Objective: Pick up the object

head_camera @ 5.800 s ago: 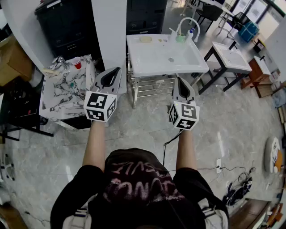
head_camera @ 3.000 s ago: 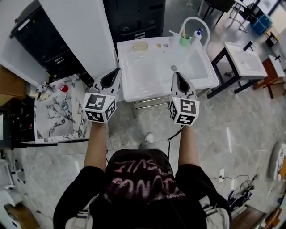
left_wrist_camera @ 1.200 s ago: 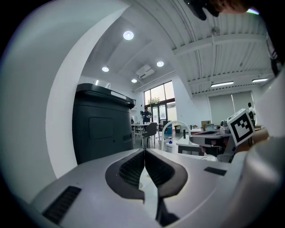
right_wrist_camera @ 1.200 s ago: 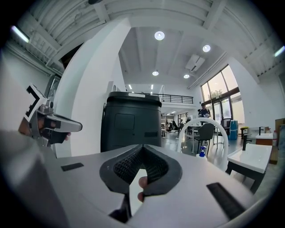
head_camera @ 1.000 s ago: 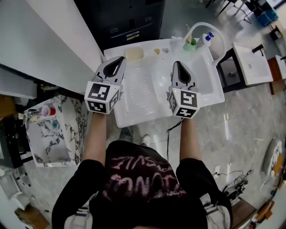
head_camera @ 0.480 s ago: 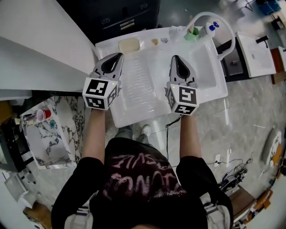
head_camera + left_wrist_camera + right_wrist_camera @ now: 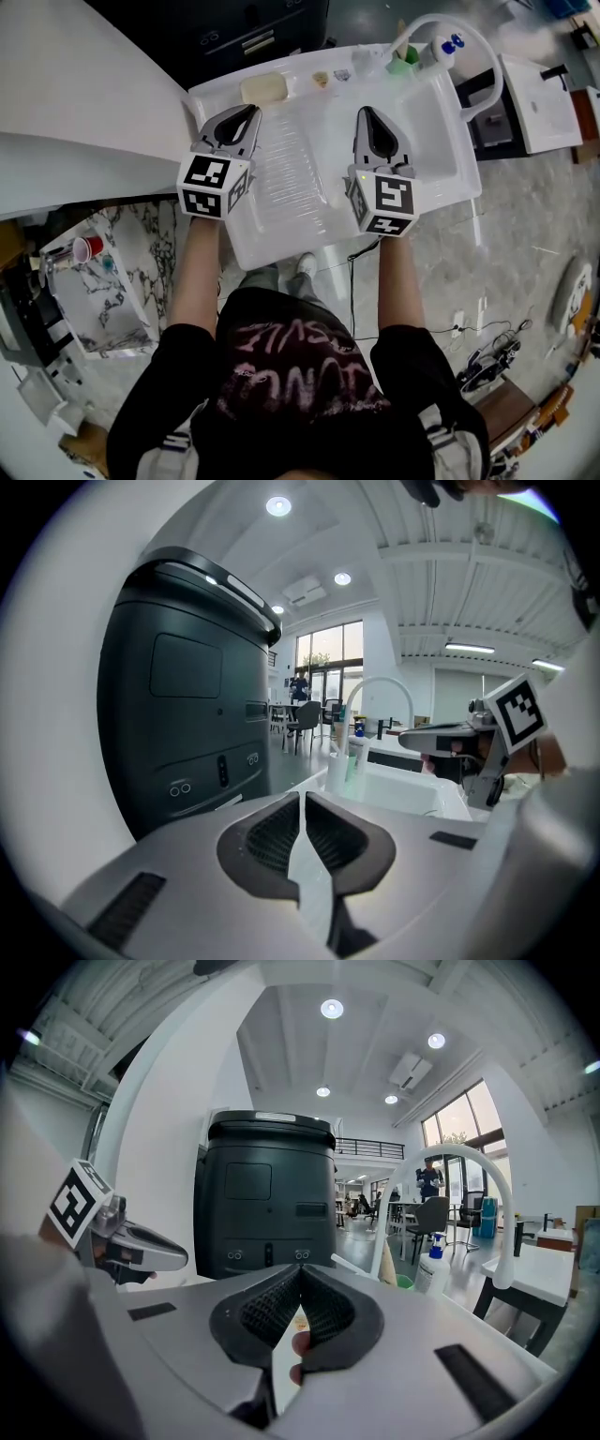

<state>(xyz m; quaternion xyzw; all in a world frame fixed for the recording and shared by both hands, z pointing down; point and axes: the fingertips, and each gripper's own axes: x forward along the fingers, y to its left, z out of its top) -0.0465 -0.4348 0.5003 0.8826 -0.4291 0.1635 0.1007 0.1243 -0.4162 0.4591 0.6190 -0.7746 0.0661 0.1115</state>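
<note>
"If the thing to be lifted is that pale yellow block (image 7: 263,88) on the far ledge of the sink (image 7: 281,251), the left gripper (image 7: 249,114) is the one placed for it, isn't it?"

"I'd say so. The block lies just beyond the left tips and a touch to their right, not touching. The right gripper (image 7: 366,114) hangs over the basin, well apart from the block and nearer the green cup (image 7: 403,64) and the bottle (image 7: 441,47) at the far right."

"Which way does the block run?"

"Long side left to right along the ledge, so across the line the left gripper points. Coming from the near side, the jaws would take it over its short width, I reckon."

"Not as they stand, though."

"No. Both pairs are pressed together with nothing in them. The left would have to open first, then go forward and down."

"And you're sure it's the block?"

"I can't be. The task names nothing, and there are small bits (image 7: 322,80) on the ledge to its right, too small to make out. But the block is the nearest thing to either pair of tips"
</note>
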